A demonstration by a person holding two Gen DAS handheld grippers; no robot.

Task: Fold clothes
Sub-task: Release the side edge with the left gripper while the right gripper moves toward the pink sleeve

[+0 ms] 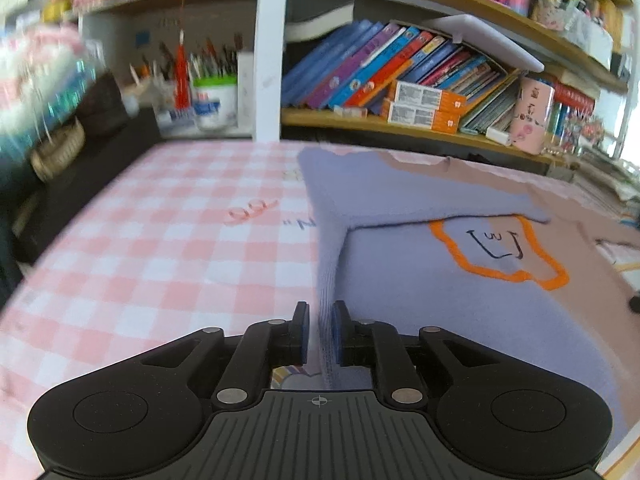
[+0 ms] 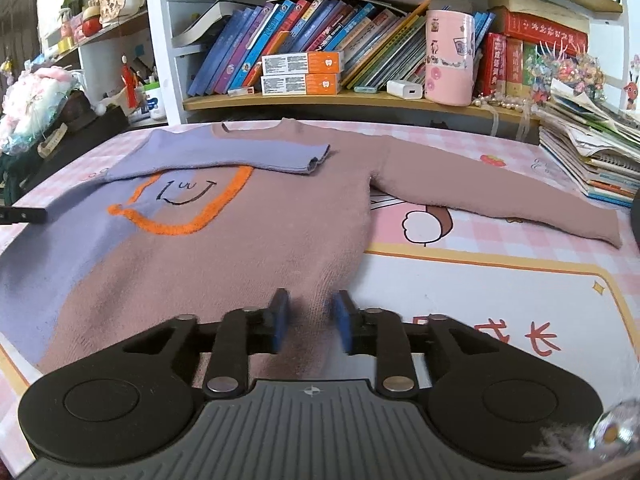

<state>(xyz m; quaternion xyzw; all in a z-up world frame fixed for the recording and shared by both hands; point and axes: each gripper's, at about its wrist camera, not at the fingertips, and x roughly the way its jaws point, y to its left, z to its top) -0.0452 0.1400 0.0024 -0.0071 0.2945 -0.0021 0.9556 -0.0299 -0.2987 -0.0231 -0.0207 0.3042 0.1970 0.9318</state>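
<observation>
A knit sweater (image 2: pixel 260 248), mauve on one side and lavender on the other, lies flat on the table with an orange outline and a smiling face on its chest. Its lavender sleeve (image 2: pixel 224 152) is folded across the chest. The mauve sleeve (image 2: pixel 500 196) stretches out to the right. In the left wrist view the sweater's (image 1: pixel 440 320) raised lavender side edge runs between the blue pads of my left gripper (image 1: pixel 320 332), with a gap showing at the left pad. My right gripper (image 2: pixel 311 320) is open over the mauve hem, with fabric between its pads but not pinched.
A pink checked tablecloth (image 1: pixel 140 260) covers the table. Behind it stands a shelf of books (image 2: pixel 304 40) with a pink canister (image 2: pixel 448 60). A stack of books and papers (image 2: pixel 588 152) sits at the right edge. A basket (image 1: pixel 56 152) and pen pots (image 1: pixel 208 96) stand at the left.
</observation>
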